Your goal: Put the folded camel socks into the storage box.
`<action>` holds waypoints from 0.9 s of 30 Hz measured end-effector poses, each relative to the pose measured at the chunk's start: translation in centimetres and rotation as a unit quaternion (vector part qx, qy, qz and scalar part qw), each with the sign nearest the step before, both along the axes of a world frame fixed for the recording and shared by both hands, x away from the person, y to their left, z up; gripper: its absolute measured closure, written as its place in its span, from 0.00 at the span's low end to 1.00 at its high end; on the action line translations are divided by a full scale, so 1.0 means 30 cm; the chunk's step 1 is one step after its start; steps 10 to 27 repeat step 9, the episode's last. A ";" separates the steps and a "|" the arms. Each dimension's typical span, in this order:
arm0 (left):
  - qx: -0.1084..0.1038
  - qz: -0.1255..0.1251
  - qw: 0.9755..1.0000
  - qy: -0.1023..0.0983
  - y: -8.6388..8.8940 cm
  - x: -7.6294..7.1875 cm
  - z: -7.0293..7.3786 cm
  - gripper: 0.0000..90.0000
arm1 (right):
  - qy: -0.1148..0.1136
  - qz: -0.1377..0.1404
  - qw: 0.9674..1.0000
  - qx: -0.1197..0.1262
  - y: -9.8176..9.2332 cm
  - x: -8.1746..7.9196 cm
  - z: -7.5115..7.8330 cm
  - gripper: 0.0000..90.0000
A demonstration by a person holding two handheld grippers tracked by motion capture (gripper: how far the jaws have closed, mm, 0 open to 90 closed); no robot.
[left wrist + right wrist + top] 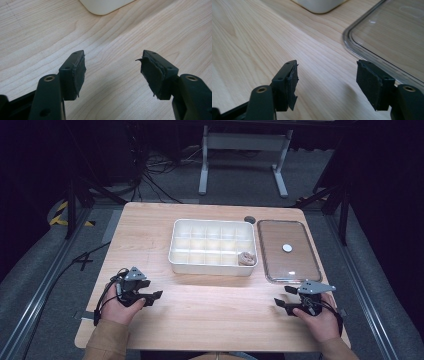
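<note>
Dark floor with cables and the white legs of a stand lies beyond the far edge of a light wooden table [150,235]. Near the middle of the table's far half sits a white compartment tray [212,246], and a small brownish object [245,258] rests in its compartment at the near right corner. Just beside the tray's right side, close to the table's right edge, a clear lid [288,251] lies flat with a small white knob at its centre. The left gripper [149,296] rests low by the near left corner of the table, held in the person's left hand [120,307]; in the left gripper view its jaws stand wide apart over bare wood, nothing between them, with the tray's near left corner ahead. The right gripper [286,296] sits near the near right corner in the right hand [316,319], just short of the lid's near edge; its jaws are spread wide and empty too, with the lid's rim just beyond the right jaw.
</note>
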State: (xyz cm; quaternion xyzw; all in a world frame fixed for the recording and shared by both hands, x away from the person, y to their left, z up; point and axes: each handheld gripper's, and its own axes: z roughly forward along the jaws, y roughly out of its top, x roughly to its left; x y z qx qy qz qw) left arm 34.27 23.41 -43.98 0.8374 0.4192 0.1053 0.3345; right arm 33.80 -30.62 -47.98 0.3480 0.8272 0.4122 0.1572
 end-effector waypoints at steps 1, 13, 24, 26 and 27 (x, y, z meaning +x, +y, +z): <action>-0.001 0.002 1.000 0.000 -0.003 0.000 -0.003 0.41 | 0.001 0.004 1.000 0.001 0.011 -0.003 -0.001 0.37; 0.010 -0.008 1.000 0.011 -0.008 0.000 -0.004 0.41 | 0.007 0.012 1.000 -0.018 0.025 0.000 -0.009 0.35; 0.010 -0.008 1.000 0.011 -0.008 0.000 -0.004 0.41 | 0.007 0.012 1.000 -0.018 0.025 0.000 -0.009 0.35; 0.010 -0.008 1.000 0.011 -0.008 0.000 -0.004 0.41 | 0.007 0.012 1.000 -0.018 0.025 0.000 -0.009 0.35; 0.010 -0.008 1.000 0.011 -0.008 0.000 -0.004 0.41 | 0.007 0.012 1.000 -0.018 0.025 0.000 -0.009 0.35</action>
